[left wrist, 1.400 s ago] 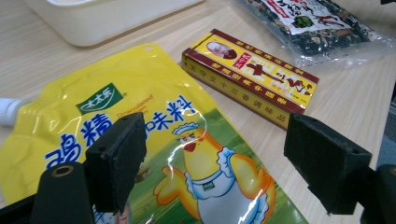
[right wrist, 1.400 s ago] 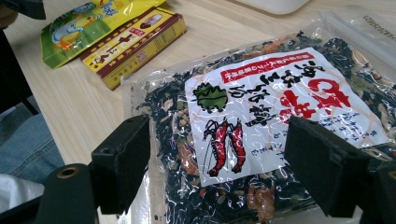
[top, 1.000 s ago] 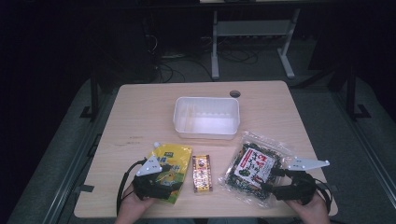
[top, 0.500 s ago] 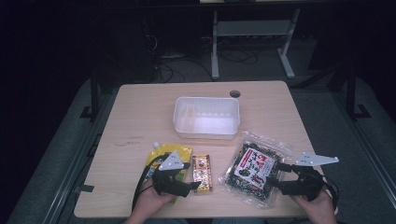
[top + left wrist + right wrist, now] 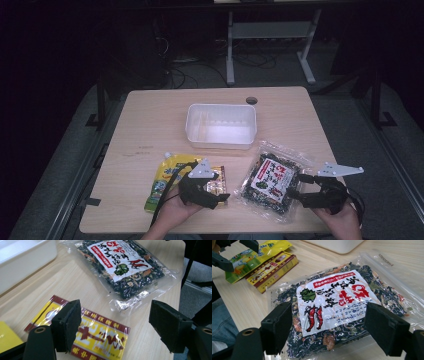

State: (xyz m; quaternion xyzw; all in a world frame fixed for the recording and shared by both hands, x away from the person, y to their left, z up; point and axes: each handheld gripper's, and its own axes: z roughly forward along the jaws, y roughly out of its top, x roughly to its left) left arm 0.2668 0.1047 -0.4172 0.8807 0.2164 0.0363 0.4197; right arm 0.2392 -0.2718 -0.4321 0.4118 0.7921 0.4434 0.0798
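Reaching is the step in hand, as I judge it: both grippers hang low over packets at the bottom of the high view, and neither has taken hold.

Nearest, at lower centre, the left gripper (image 5: 218, 196) sits over the flat red-and-yellow box (image 5: 216, 183). In the left gripper view its jaws stand wide apart; the left pad covers the box's (image 5: 82, 333) middle, while the right pad hangs past the box's lower right edge, above bare wood. No contact can be seen. At lower right of the high view, the right gripper (image 5: 295, 189) faces the clear seaweed bag (image 5: 270, 179). In the right gripper view its jaws are also spread, with the bag's (image 5: 337, 305) white label between them and the bag flat on the table (image 5: 150, 125).

Next, each gripper likely needs to drop, straddle an edge and close; the flat packets give little to pinch.

Farther up, the yellow-green pouch (image 5: 165, 181) lies just beside the box, and the white tub (image 5: 221, 126) waits at centre, well apart from both grippers.
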